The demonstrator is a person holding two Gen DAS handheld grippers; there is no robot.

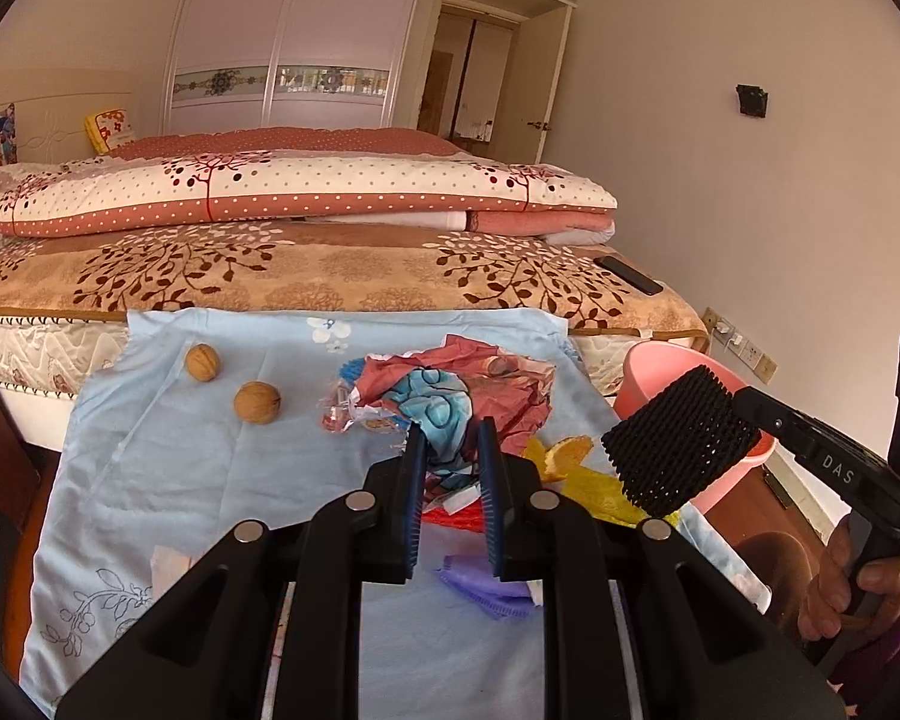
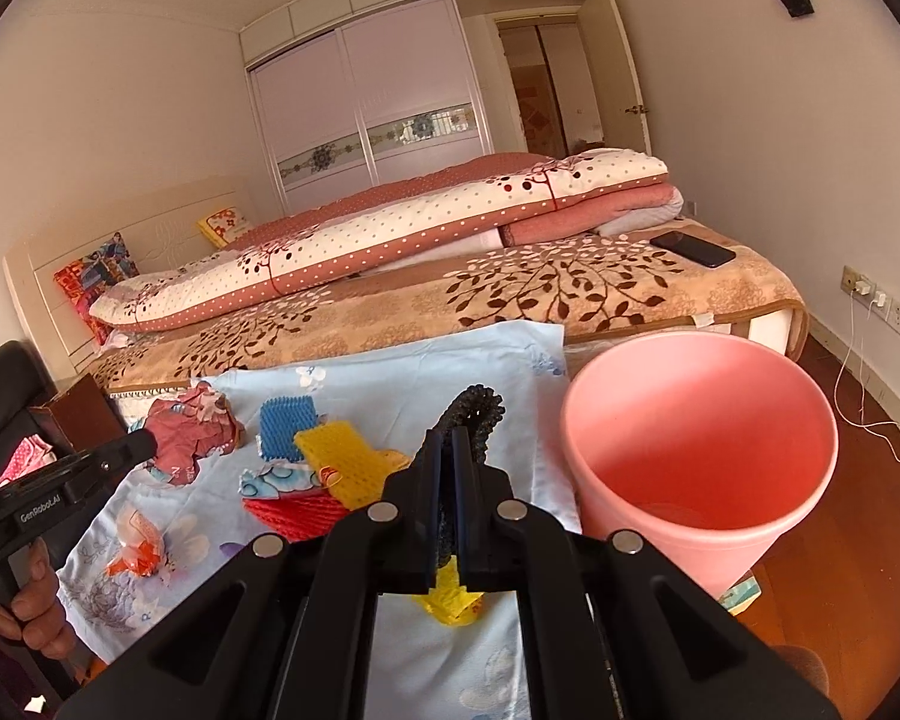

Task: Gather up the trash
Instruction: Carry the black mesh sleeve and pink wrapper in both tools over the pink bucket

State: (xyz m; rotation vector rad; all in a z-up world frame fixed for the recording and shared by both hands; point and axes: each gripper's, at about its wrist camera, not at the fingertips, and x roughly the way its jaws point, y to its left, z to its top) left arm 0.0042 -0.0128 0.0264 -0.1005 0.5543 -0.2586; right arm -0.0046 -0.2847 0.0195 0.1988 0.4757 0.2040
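The right gripper (image 2: 448, 468) pinches a black foam net (image 1: 681, 438) between its closed fingers, the net lifted clear of the light blue cloth (image 1: 210, 480) and just beside the rim of the pink bin (image 2: 699, 450). The left gripper (image 1: 452, 456) clamps a crumpled colourful wrapper (image 1: 450, 402), its jaws narrowed on the paper. On the cloth under and near the grippers lie a purple foam net (image 1: 492, 591), a red foam net (image 2: 297, 510), a yellow foam net (image 2: 342, 462) and a blue foam net (image 2: 285, 426). 2 walnuts (image 1: 257, 402) rest farther back on the left. Beyond the cloth, a black phone (image 2: 693, 249) lies on the bed (image 2: 570, 294), which also carries folded quilts (image 1: 270, 192).
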